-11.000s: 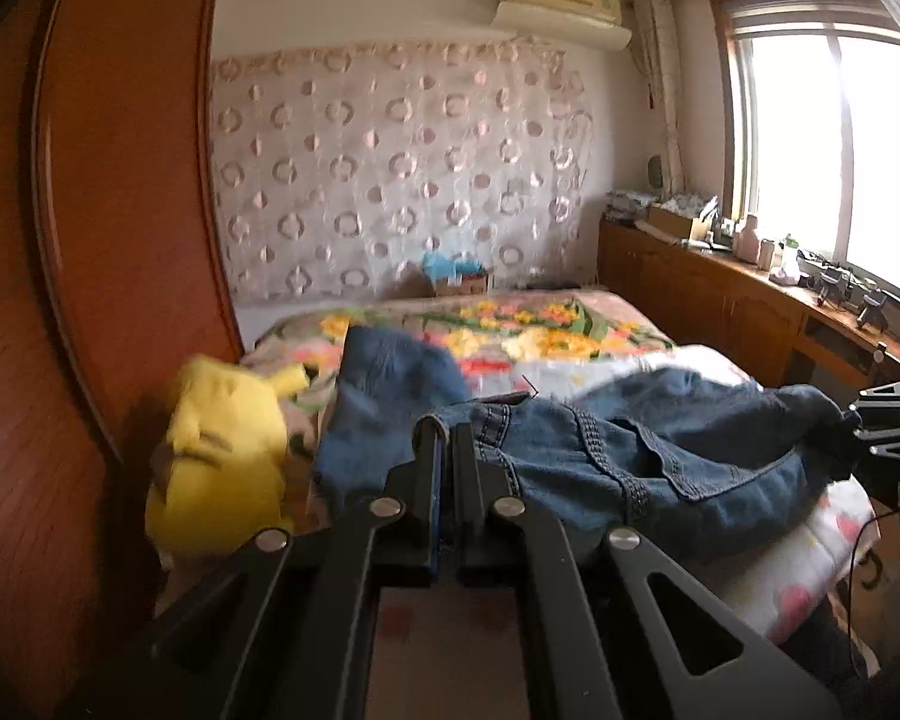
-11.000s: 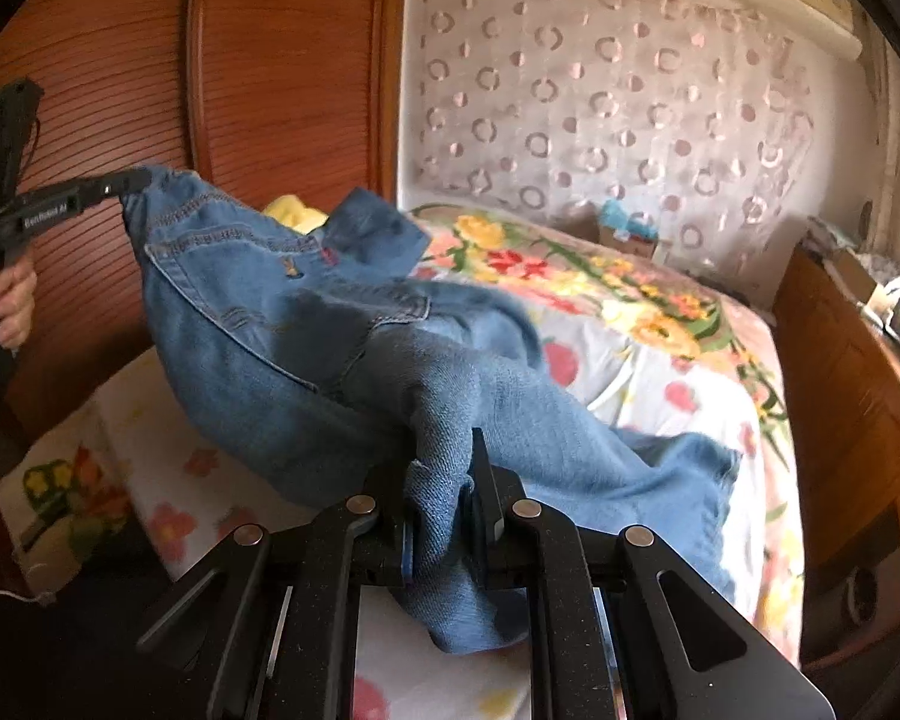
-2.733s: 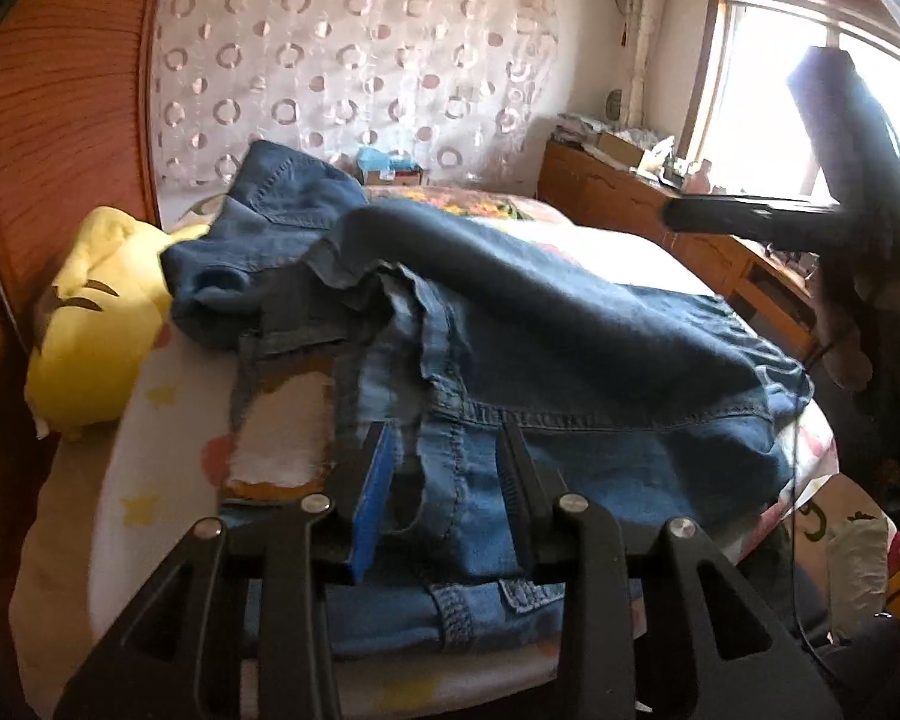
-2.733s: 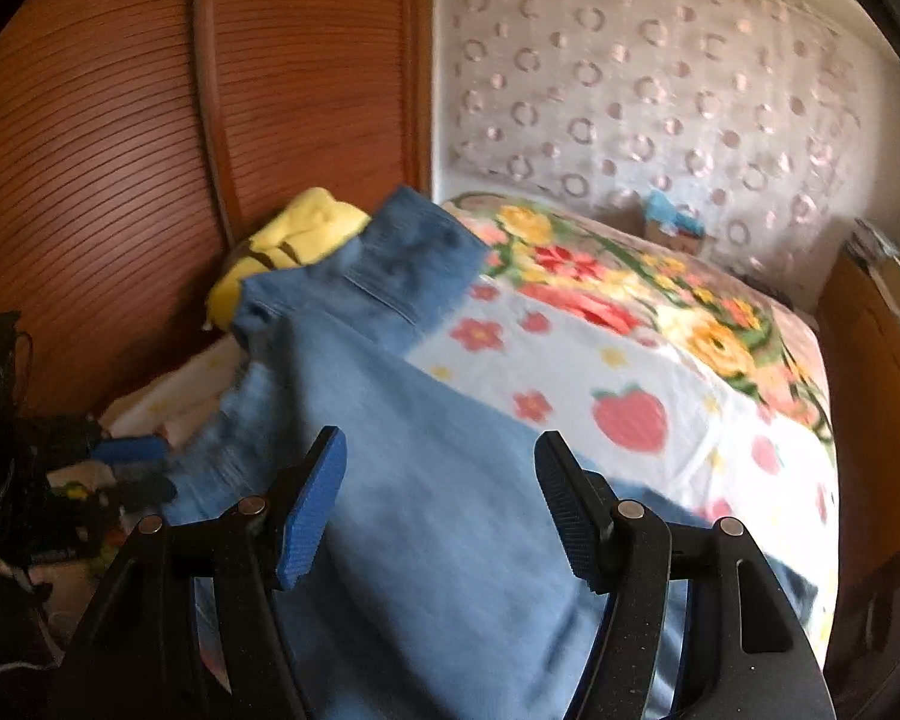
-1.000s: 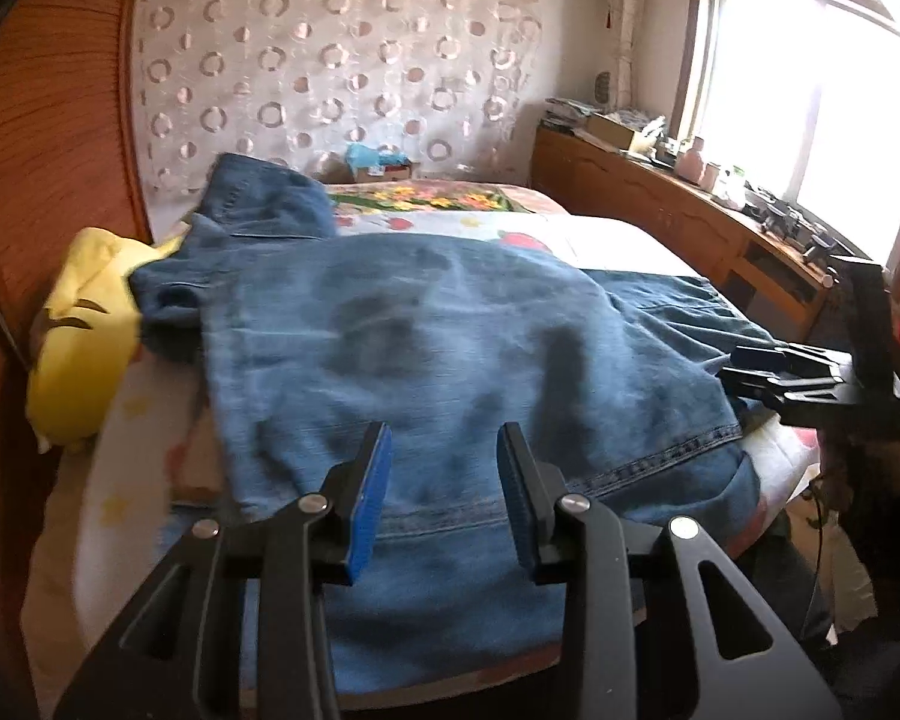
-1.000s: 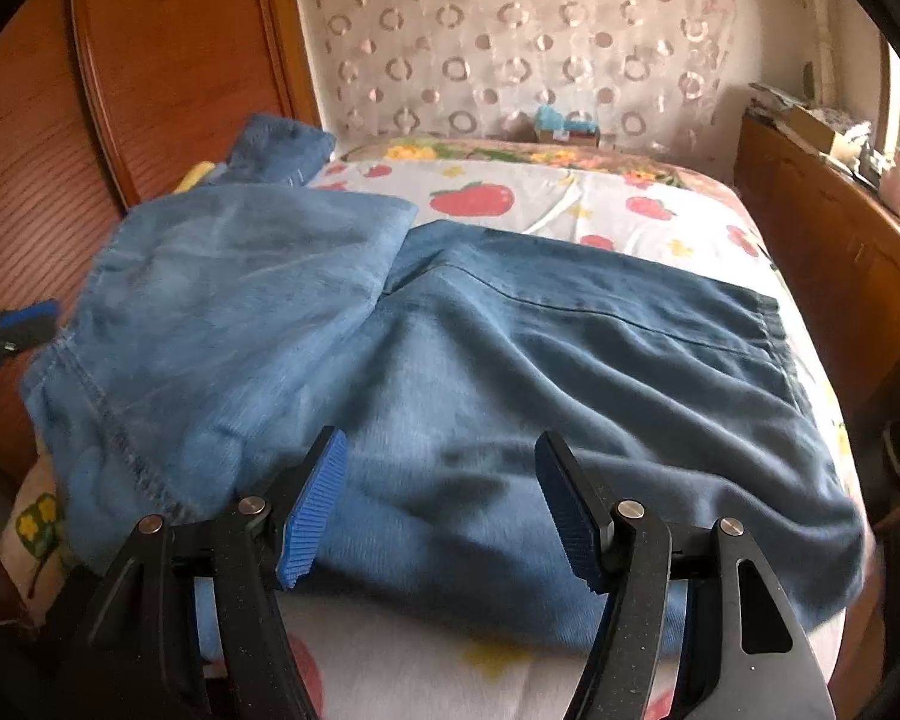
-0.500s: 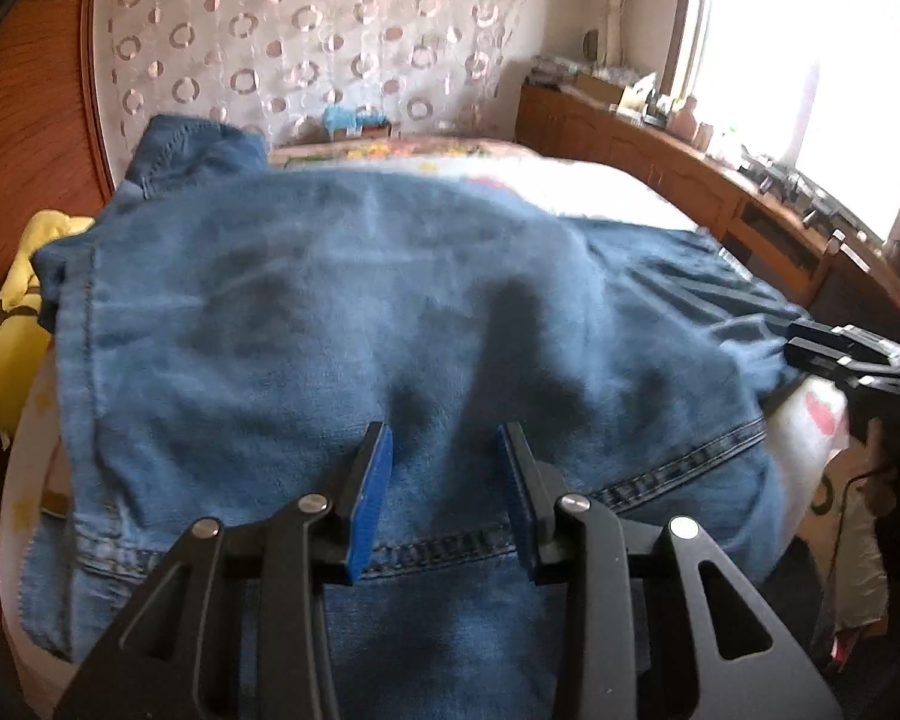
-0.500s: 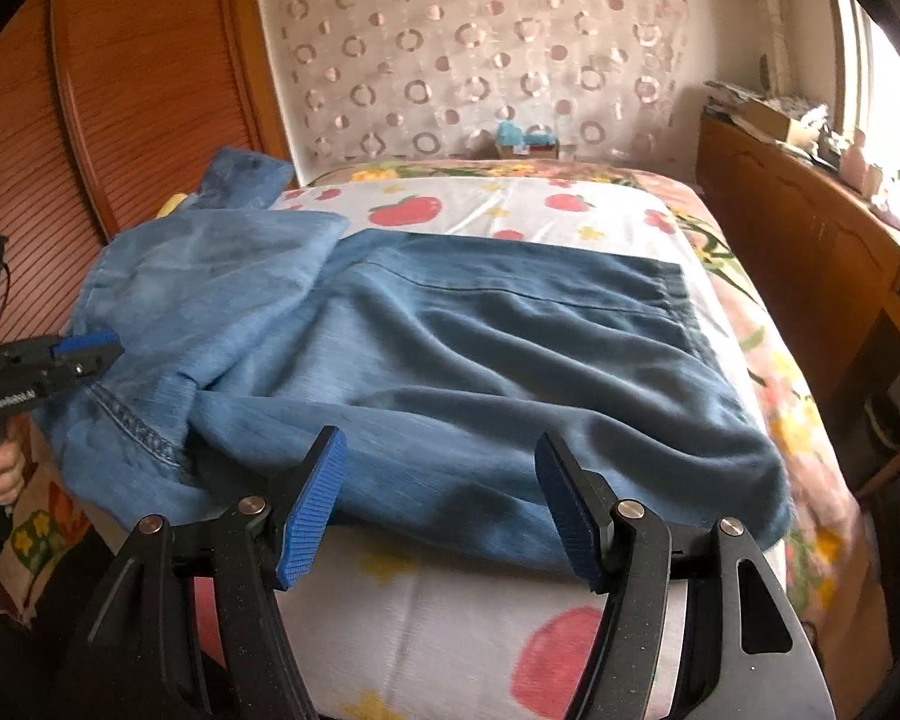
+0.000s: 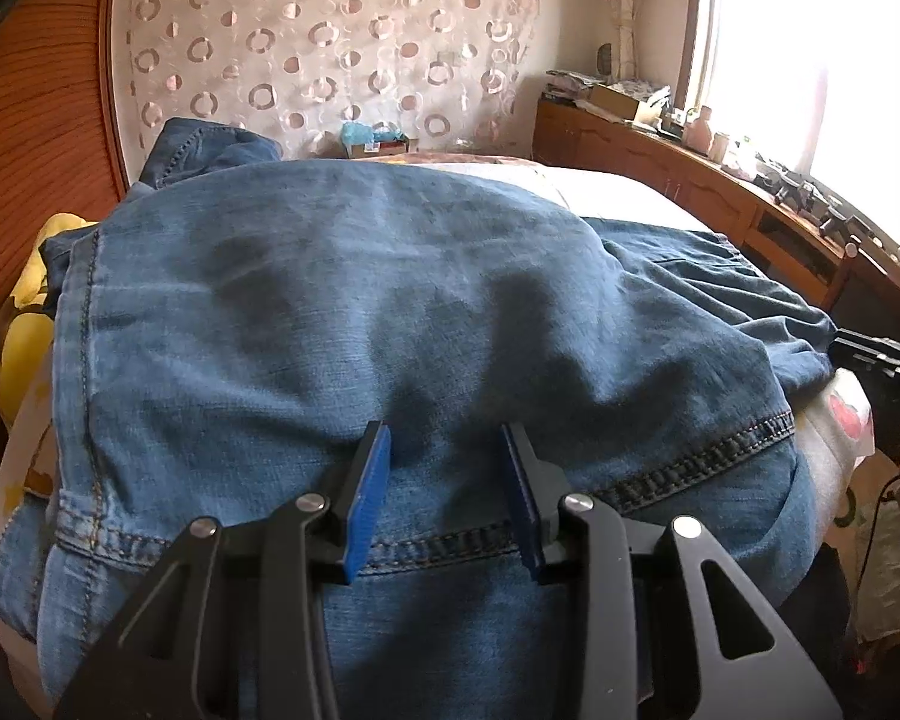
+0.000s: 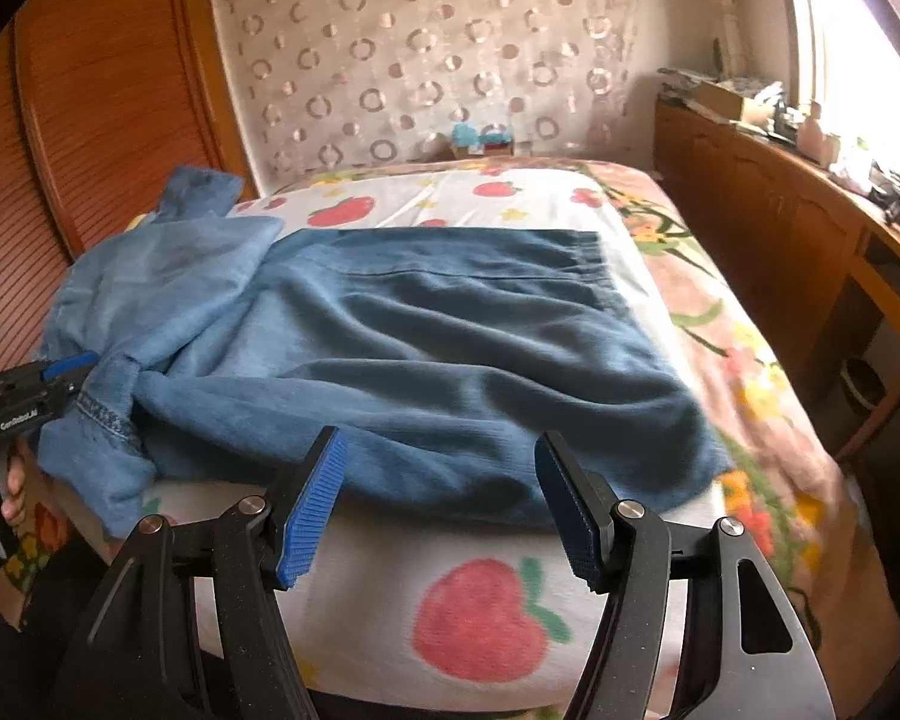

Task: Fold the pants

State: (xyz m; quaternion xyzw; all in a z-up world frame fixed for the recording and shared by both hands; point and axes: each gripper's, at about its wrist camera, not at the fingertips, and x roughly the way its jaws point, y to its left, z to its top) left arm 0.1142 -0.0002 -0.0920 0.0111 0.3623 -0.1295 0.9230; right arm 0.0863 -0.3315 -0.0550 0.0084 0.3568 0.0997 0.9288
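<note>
Left wrist view: we find the left gripper [image 9: 444, 444] at lower centre of the frame, its jaws parted with a clear gap and nothing clamped. The blue pads [image 9: 367, 498] sit just over the stitched hem band of the pants [image 9: 390, 300], which fill the middle of the picture and spread away toward the upper centre. Whether the pads brush the denim we cannot tell. The cloth's long run goes from the left edge toward the right edge, where the darker half drapes down toward the right gripper [image 9: 864, 354], seen only as a dark tip; its state cannot be read here. A yellow plush [image 9: 21, 324] shows at the left edge, under the denim.

Right wrist view: the right gripper [image 10: 438, 480] stands wide and empty at lower centre, over the strawberry-print bedsheet [image 10: 486, 612], just short of the near folded edge of the pants [image 10: 450, 348]. The garment lies straight ahead, long axis left to right across the bed. The left gripper [image 10: 60, 375] is at the far left, against the bunched lighter end.

We judge that each claw is nearest its own end of the near edge; the next fold turns on both taking that edge and carrying it across the long axis.
</note>
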